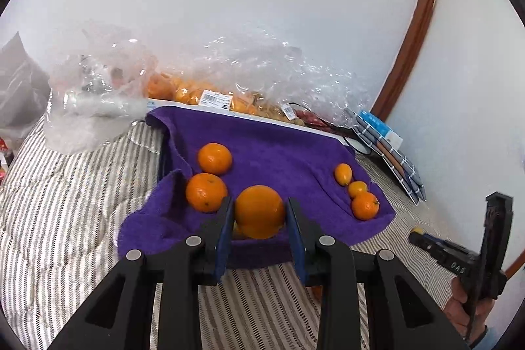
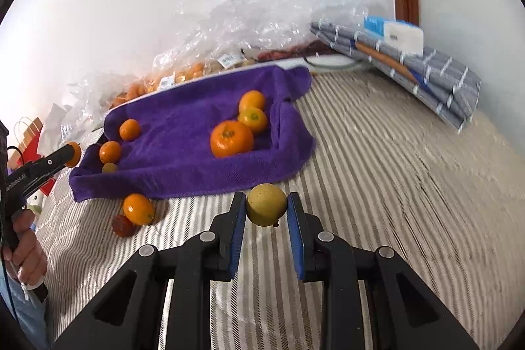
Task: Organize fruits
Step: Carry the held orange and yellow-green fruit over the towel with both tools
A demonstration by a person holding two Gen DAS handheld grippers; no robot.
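Your left gripper point(image 1: 259, 215) is already clamped on an orange point(image 1: 259, 211) low-centre over the purple towel point(image 1: 279, 150), your right gripper point(image 2: 266, 208) pinches a yellowish fruit point(image 2: 266, 204) with the towel up-left of it.

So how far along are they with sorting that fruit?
Partway. Several oranges already lie on the purple towel. The left gripper holds an orange; the right gripper holds a yellowish fruit. An orange and a dark red fruit lie on the striped bedding.
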